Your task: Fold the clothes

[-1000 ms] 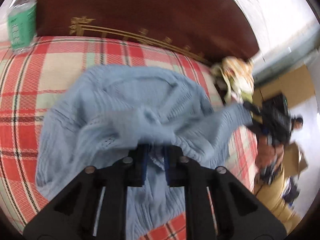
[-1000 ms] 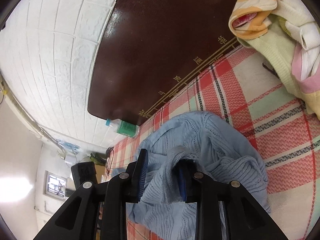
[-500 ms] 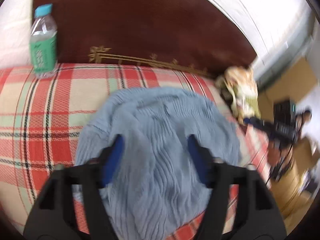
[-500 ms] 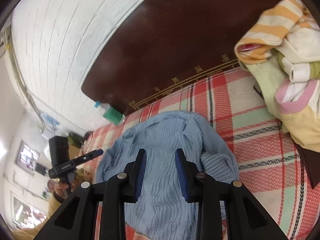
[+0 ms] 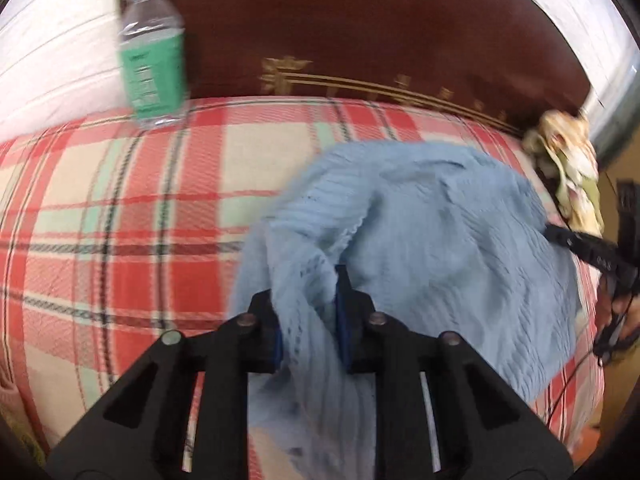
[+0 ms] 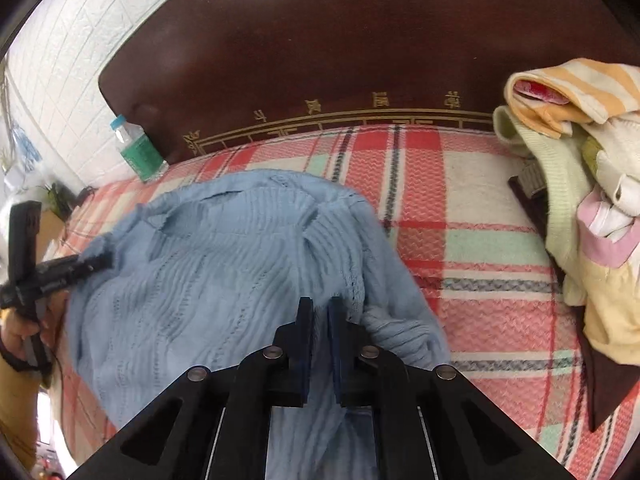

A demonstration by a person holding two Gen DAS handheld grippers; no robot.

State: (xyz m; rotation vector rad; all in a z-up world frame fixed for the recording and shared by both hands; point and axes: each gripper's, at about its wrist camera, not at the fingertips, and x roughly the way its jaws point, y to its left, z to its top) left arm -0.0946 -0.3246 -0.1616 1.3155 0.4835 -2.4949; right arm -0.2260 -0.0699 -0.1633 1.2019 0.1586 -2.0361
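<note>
A light blue knitted sweater (image 5: 432, 248) lies crumpled on a red plaid blanket (image 5: 120, 216). My left gripper (image 5: 310, 300) is shut on a bunched fold at the sweater's left edge. In the right wrist view the sweater (image 6: 224, 264) spreads to the left, and my right gripper (image 6: 319, 312) is shut on its near right edge. The left gripper (image 6: 100, 260) shows there at the sweater's far left, and the right gripper (image 5: 560, 236) shows at the right of the left wrist view.
A water bottle with a green label (image 5: 152, 56) stands at the dark wooden headboard (image 5: 360, 32). A pile of yellow, pink and green clothes (image 6: 580, 184) lies at the blanket's right side.
Half a second ago my left gripper was open over the sweater; it has now shut on the left edge. My right gripper has narrowed onto the near edge. Both views have swung.
</note>
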